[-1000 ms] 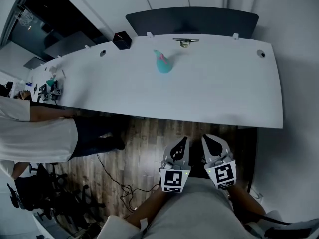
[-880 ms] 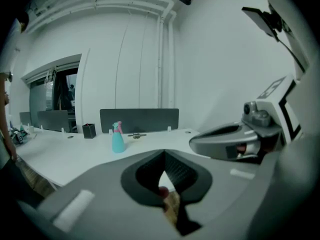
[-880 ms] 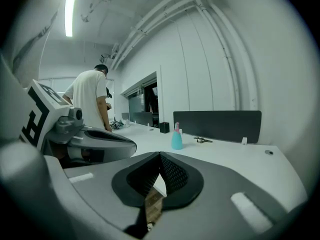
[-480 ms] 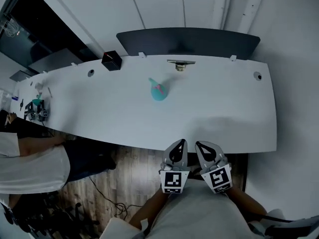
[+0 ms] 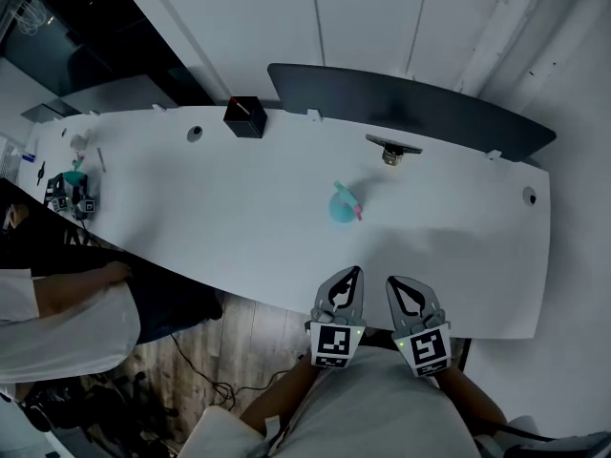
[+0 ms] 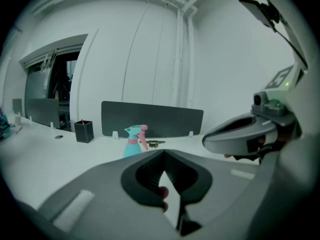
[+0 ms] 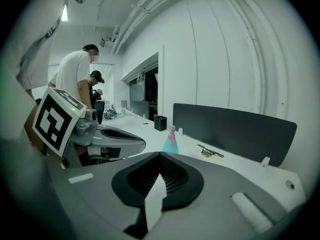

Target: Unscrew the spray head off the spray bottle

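A teal spray bottle (image 5: 341,205) with a pink spray head stands upright in the middle of the white table (image 5: 220,227). It also shows in the left gripper view as the bottle (image 6: 134,141) and in the right gripper view as the bottle (image 7: 171,140), far beyond the jaws. My left gripper (image 5: 354,272) and right gripper (image 5: 393,281) hover side by side over the table's near edge, well short of the bottle. Both are shut with nothing between their jaws. In their own views the left gripper (image 6: 162,154) and right gripper (image 7: 160,155) point toward the bottle.
A black pen holder (image 5: 246,116) and a metal bracket (image 5: 391,147) sit at the table's back, before a dark divider panel (image 5: 410,113). Small items (image 5: 72,191) lie at the far left end. A person (image 5: 57,313) stands at the left, by cables on the wooden floor.
Both grippers have moved forward from over the wooden floor to the table's near edge. The bottle now appears closer and further right in the head view.
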`<move>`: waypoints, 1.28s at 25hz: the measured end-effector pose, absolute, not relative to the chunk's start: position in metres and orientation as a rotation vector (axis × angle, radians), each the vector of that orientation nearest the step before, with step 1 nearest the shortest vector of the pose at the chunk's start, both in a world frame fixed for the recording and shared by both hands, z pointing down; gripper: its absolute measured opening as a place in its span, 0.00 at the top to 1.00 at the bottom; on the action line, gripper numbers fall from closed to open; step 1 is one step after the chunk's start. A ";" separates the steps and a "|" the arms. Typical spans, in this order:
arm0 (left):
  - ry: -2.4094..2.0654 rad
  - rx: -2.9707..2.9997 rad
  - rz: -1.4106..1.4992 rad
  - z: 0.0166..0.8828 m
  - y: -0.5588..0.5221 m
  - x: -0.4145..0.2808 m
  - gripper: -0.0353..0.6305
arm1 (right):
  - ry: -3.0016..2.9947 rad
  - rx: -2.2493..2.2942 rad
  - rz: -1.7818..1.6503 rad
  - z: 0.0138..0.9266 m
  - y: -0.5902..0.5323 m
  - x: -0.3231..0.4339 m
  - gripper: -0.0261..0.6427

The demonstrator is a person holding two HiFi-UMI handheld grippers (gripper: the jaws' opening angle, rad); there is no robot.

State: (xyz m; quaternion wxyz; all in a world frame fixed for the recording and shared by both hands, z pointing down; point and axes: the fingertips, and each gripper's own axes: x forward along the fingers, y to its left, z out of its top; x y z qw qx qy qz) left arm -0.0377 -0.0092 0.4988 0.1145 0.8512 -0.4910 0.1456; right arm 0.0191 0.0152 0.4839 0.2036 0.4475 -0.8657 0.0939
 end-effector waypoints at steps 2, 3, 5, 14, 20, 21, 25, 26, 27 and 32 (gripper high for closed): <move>-1.447 2.475 0.456 0.504 -0.022 -0.047 0.94 | -2.411 1.237 0.276 0.489 0.004 0.016 0.96; -1.454 2.460 0.466 0.507 -0.028 -0.050 0.94 | -2.411 1.233 0.283 0.491 -0.002 0.017 0.96; -1.463 2.427 0.477 0.512 -0.037 -0.053 0.94 | -2.411 1.223 0.292 0.495 -0.012 0.020 0.96; -1.560 2.287 0.520 0.527 -0.059 -0.073 0.94 | -2.430 1.129 0.305 0.504 -0.042 0.016 0.96; -1.601 2.285 0.597 0.537 -0.085 -0.086 0.94 | -2.428 1.144 0.323 0.500 -0.054 0.021 0.96; -1.602 2.290 0.615 0.540 -0.088 -0.087 0.94 | -2.420 1.161 0.331 0.501 -0.055 0.025 0.96; -1.517 2.314 0.650 0.556 -0.093 -0.084 0.54 | -2.396 1.203 0.331 0.508 -0.057 0.033 0.96; -1.500 2.309 0.652 0.559 -0.094 -0.087 0.54 | -2.399 1.203 0.329 0.507 -0.058 0.032 0.96; -1.492 2.304 0.661 0.562 -0.095 -0.090 0.54 | -2.400 1.202 0.328 0.507 -0.060 0.030 0.96; -1.432 2.310 0.741 0.588 -0.105 -0.090 0.40 | -2.369 1.226 0.347 0.509 -0.060 0.035 0.96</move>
